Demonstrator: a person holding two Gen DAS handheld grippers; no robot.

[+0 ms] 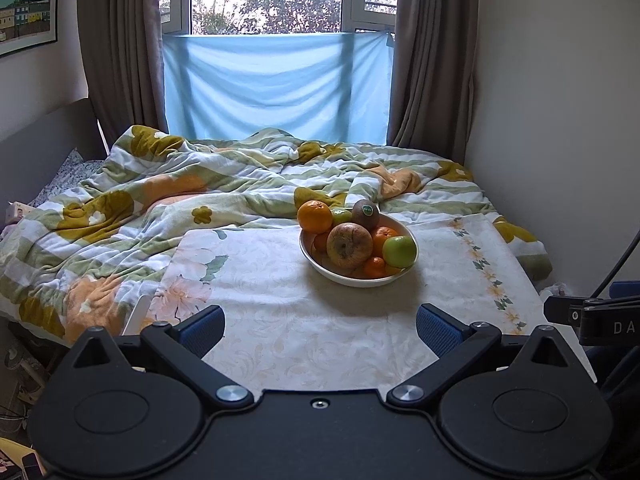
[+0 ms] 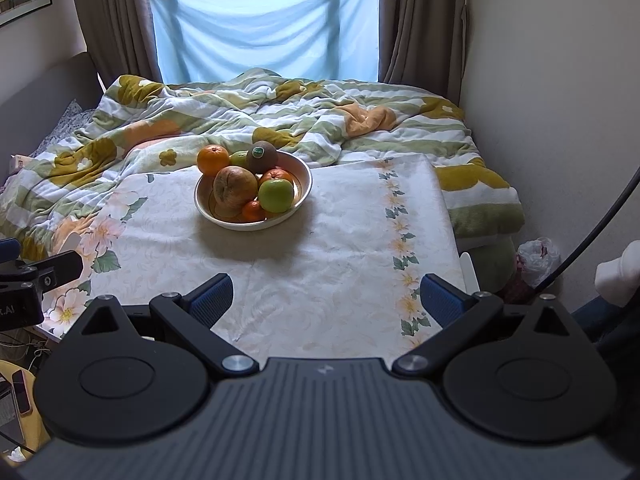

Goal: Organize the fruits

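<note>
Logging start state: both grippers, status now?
Left gripper: open, holding nothing.
Right gripper: open, holding nothing.

Bare floral table point(image 2: 320, 264) from its near edge up to the bowl point(image 2: 304, 188), rumpled quilt point(image 2: 168, 128) heaped against its far and left edges, wall point(image 2: 560, 120) close beyond its right edge

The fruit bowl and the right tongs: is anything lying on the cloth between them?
Nothing. In the right wrist view, only bare floral tablecloth stretches from the open right tongs to the fruit bowl.
</note>
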